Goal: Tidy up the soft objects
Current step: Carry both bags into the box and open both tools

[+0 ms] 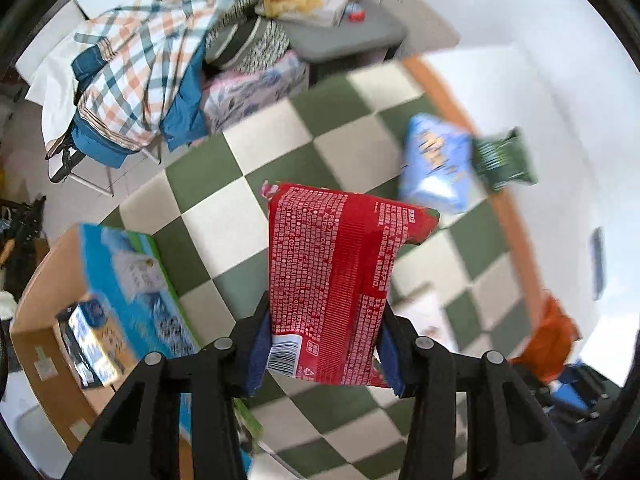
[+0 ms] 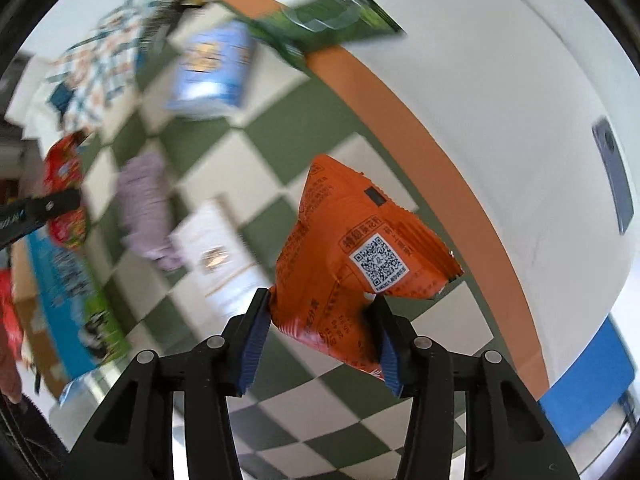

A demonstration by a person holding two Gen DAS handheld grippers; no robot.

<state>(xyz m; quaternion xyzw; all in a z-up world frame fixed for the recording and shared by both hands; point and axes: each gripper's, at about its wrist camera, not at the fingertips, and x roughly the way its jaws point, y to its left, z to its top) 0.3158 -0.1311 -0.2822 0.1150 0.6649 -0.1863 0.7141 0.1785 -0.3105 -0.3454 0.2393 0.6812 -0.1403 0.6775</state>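
My left gripper [image 1: 325, 342] is shut on a red snack bag [image 1: 336, 276] and holds it above the green-and-white checkered table [image 1: 256, 160]. My right gripper [image 2: 322, 334] is shut on an orange snack bag [image 2: 360, 256] with a QR code, held above the same table near its orange edge [image 2: 452, 184]. A blue bag [image 1: 436, 160] and a green bag [image 1: 502, 160] lie at the far right edge; they also show in the right wrist view as the blue bag [image 2: 212, 68] and the green bag [image 2: 324, 24]. The red bag [image 2: 66, 192] and the left gripper show at the left of the right wrist view.
A cardboard box [image 1: 44, 312] with a blue-green flap and a small carton [image 1: 92, 344] stands at the left. A lilac cloth [image 2: 146, 208] and a white pack [image 2: 212, 248] lie on the table. Plaid bedding [image 1: 144, 64] and a grey cabinet [image 1: 348, 36] are behind.
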